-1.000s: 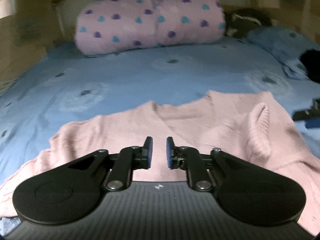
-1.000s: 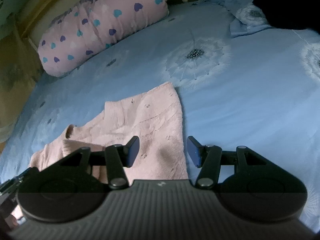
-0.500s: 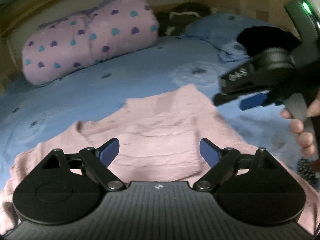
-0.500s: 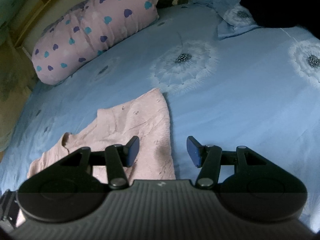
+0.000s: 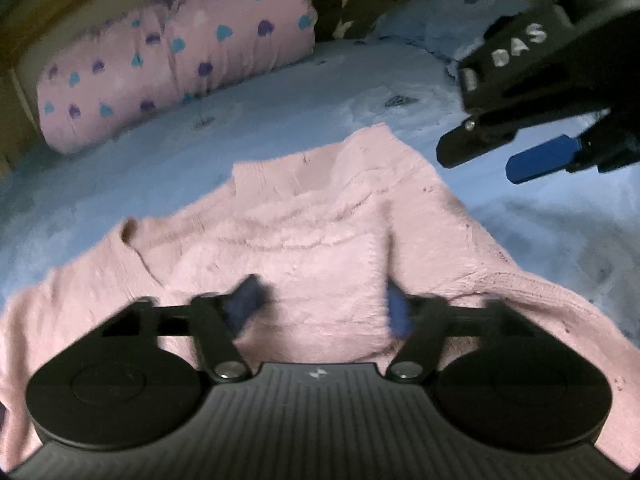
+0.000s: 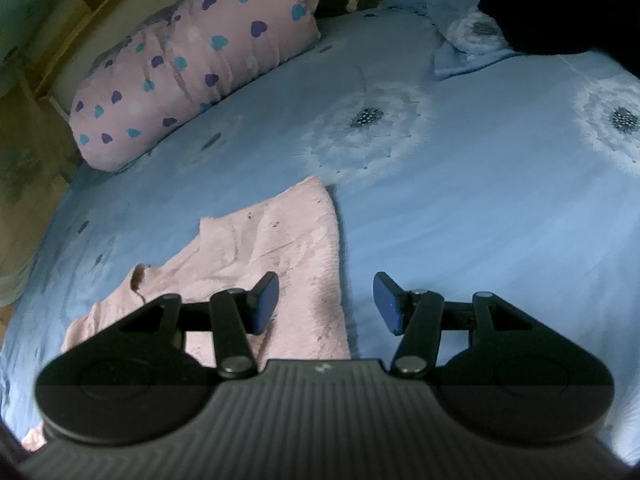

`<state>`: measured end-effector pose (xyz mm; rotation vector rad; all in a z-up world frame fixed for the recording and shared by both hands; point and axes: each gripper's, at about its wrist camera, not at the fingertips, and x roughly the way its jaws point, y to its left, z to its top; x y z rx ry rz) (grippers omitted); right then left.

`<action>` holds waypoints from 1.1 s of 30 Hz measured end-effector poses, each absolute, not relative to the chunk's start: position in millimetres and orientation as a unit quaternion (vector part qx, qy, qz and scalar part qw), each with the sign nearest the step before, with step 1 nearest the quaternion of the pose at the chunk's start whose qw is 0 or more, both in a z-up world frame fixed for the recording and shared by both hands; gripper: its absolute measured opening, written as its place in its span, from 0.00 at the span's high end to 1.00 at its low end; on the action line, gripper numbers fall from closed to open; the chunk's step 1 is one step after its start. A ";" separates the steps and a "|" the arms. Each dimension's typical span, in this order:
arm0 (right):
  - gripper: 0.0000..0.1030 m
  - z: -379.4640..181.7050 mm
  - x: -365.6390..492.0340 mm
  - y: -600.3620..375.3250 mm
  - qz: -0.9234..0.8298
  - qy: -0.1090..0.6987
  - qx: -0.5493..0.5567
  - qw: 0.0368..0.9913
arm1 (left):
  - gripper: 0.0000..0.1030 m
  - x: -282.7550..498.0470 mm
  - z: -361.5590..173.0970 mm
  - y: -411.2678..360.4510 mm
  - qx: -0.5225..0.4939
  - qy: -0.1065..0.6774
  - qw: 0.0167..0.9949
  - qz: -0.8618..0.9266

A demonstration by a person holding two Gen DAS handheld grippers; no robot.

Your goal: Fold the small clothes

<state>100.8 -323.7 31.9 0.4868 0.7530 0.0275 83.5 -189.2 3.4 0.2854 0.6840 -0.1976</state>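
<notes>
A blue dandelion-print bed is carrying a pink knit sweater, lying partly folded with one sleeve seemingly tucked across its body. The left gripper is hovering released over it; the right gripper is hanging released above its edge. Further folds seem to be remaining.

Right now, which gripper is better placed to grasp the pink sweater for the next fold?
Left. The left gripper is open directly over the pink sweater; the right gripper, also open, sits at its edge, half over the blue bedsheet.
</notes>
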 end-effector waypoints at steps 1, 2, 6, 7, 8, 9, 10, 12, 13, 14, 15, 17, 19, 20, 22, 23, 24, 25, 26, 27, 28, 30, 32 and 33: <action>0.46 31.7 101.0 -323.0 0.014 0.365 0.234 0.901 | 0.46 84.6 4.7 -183.7 0.122 0.335 0.929 -0.100; 0.46 31.7 101.6 -322.3 0.015 0.365 0.233 0.901 | 0.55 85.2 7.0 -179.8 0.114 0.335 0.930 -0.102; 0.46 31.7 103.2 -319.1 0.018 0.367 0.228 0.902 | 0.64 84.3 19.1 -169.5 0.086 0.329 0.935 -0.100; 0.46 32.0 103.2 -318.0 0.020 0.366 0.227 0.902 | 0.65 83.5 22.1 -166.0 0.078 0.326 0.937 -0.099; 0.46 32.2 103.1 -317.0 0.021 0.366 0.225 0.903 | 0.68 82.7 24.7 -162.5 0.070 0.322 0.939 -0.096; 0.46 32.5 103.1 -316.1 0.023 0.365 0.223 0.903 | 0.71 81.5 27.1 -159.3 0.064 0.318 0.941 -0.092; 0.46 32.5 102.9 -315.0 0.023 0.366 0.221 0.904 | 0.72 81.4 28.7 -156.8 0.061 0.315 0.943 -0.089; 0.46 32.2 103.3 -313.0 0.023 0.367 0.216 0.905 | 0.73 83.1 29.9 -154.1 0.059 0.314 0.944 -0.082; 0.46 31.9 103.3 -312.3 0.024 0.368 0.214 0.905 | 0.73 85.6 29.2 -153.7 0.060 0.318 0.943 -0.083; 0.46 31.8 103.5 -311.9 0.024 0.368 0.214 0.905 | 0.72 87.3 27.8 -154.3 0.061 0.324 0.940 -0.086; 0.46 31.7 103.8 -311.2 0.025 0.368 0.213 0.905 | 0.71 89.0 25.9 -155.7 0.061 0.330 0.938 -0.089; 0.46 31.8 104.2 -309.8 0.026 0.368 0.212 0.905 | 0.70 90.6 21.0 -160.7 0.066 0.336 0.935 -0.089; 0.46 31.7 104.6 -309.0 0.026 0.369 0.209 0.905 | 0.65 93.1 14.1 -167.9 0.076 0.342 0.932 -0.094; 0.46 31.4 104.6 -308.3 0.027 0.370 0.208 0.905 | 0.61 94.1 10.5 -171.9 0.082 0.343 0.931 -0.094; 0.46 31.5 104.4 -307.8 0.027 0.371 0.208 0.905 | 0.59 95.0 4.6 -178.9 0.100 0.334 0.933 -0.087; 0.46 31.5 104.2 -308.5 0.027 0.371 0.208 0.905 | 0.59 95.1 3.6 -181.1 0.107 0.330 0.934 -0.085; 0.46 31.4 104.2 -308.3 0.027 0.370 0.208 0.905 | 0.59 95.0 3.1 -181.7 0.109 0.327 0.935 -0.084; 0.46 31.3 104.3 -308.2 0.027 0.370 0.208 0.905 | 0.61 95.4 3.3 -181.1 0.107 0.327 0.935 -0.085; 0.46 30.9 104.7 -308.0 0.025 0.371 0.210 0.904 | 0.65 95.3 3.8 -179.2 0.103 0.327 0.935 -0.088; 0.46 30.5 105.0 -308.5 0.025 0.372 0.211 0.904 | 0.71 95.1 4.9 -176.7 0.100 0.326 0.935 -0.091; 0.46 30.1 105.1 -308.6 0.024 0.372 0.212 0.903 | 0.73 94.3 7.2 -173.0 0.096 0.324 0.937 -0.090; 0.46 30.1 104.9 -308.7 0.024 0.371 0.214 0.903 | 0.77 92.4 14.4 -164.2 0.082 0.319 0.940 -0.087; 0.46 30.1 104.1 -308.0 0.026 0.370 0.213 0.904 | 0.77 89.7 24.6 -151.8 0.066 0.311 0.945 -0.079; 0.46 29.6 104.2 -307.8 0.026 0.369 0.213 0.904 | 0.78 87.9 30.9 -144.4 0.059 0.304 0.948 -0.072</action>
